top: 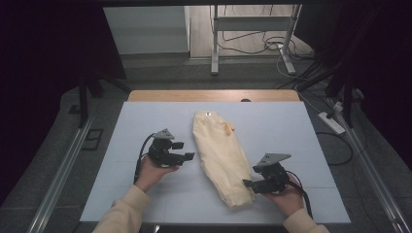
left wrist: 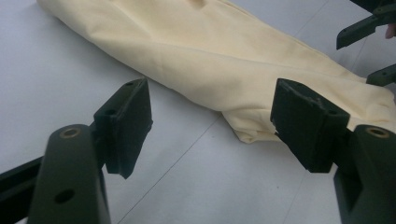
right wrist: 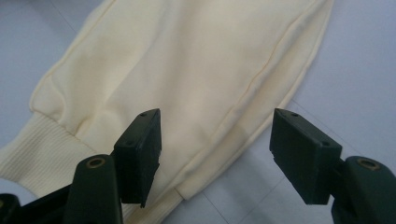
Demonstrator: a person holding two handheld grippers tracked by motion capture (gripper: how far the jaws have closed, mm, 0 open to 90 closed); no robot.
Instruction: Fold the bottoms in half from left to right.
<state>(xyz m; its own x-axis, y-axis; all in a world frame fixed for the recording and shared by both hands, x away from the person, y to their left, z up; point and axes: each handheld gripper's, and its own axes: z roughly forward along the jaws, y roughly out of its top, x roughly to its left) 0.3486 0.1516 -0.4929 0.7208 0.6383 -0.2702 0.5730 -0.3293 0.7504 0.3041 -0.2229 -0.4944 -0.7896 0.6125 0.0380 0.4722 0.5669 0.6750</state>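
- The folded cream garment [top: 221, 155] lies mid-tabletop [top: 145, 121], long axis running far-to-near, slanting right.
- Its near cuffed end sits just beside the right hand-held gripper [top: 248, 183], jaws wide, empty.
- The left hand-held gripper [top: 184, 150] waits farther left, wide, empty.

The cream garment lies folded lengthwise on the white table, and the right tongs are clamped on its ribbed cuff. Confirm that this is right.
Not quite: the right tongs are open, their pads apart and pressing on nothing, poised by the cuff end of the cream garment, as the right gripper view shows. The garment does lie folded lengthwise on the white table.
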